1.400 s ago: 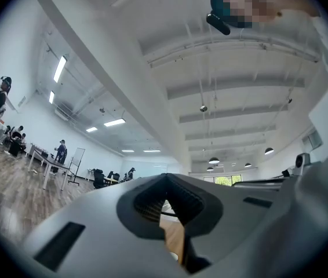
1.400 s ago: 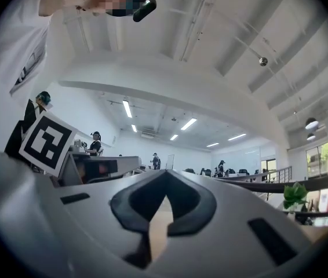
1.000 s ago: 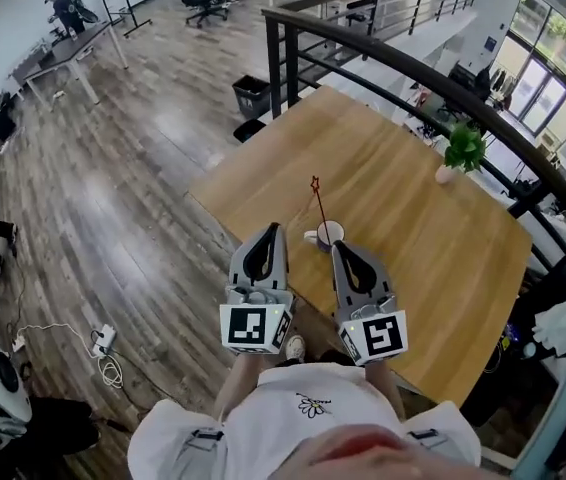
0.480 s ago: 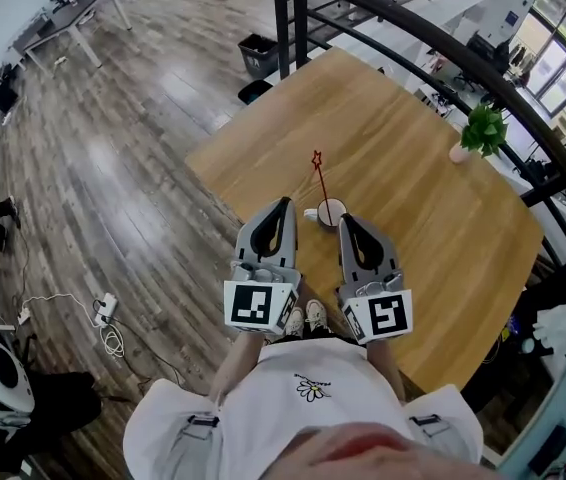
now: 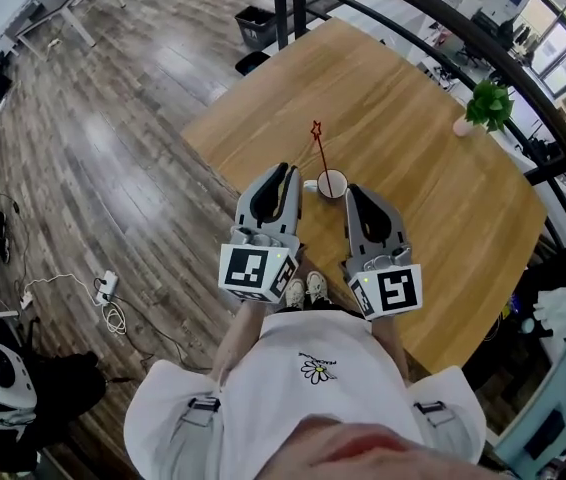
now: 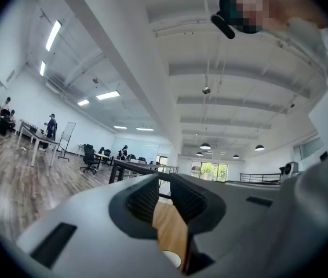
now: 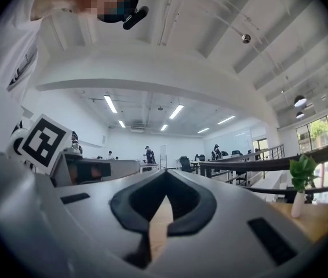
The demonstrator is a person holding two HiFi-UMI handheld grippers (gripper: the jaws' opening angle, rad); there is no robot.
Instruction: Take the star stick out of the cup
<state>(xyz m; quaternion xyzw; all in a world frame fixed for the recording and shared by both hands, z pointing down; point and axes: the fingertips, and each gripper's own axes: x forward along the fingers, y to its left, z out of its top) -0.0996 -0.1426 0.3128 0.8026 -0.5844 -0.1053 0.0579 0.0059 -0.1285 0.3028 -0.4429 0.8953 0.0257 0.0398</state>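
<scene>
A white cup (image 5: pixel 332 183) stands near the front edge of the wooden table (image 5: pixel 433 198). A thin red star stick (image 5: pixel 320 153) leans out of it to the upper left, with its star at the top. My left gripper (image 5: pixel 285 171) hovers just left of the cup. Its jaws are opening, and a narrow gap between them holds nothing. In the left gripper view (image 6: pixel 165 184) only the tabletop and the cup's rim (image 6: pixel 172 258) show through the gap. My right gripper (image 5: pixel 353 190) sits just right of the cup. Its tips meet (image 7: pixel 165 191) with nothing held.
A potted plant (image 5: pixel 488 106) stands at the table's far right. A black railing (image 5: pixel 443 23) curves behind the table. A black bin (image 5: pixel 256 23) sits on the wooden floor beyond it. A power strip and cable (image 5: pixel 108 298) lie on the floor at left.
The head view has shifted, so the table and cup sit higher in the picture. Both grippers stay on either side of the cup, and the stick has not moved.
</scene>
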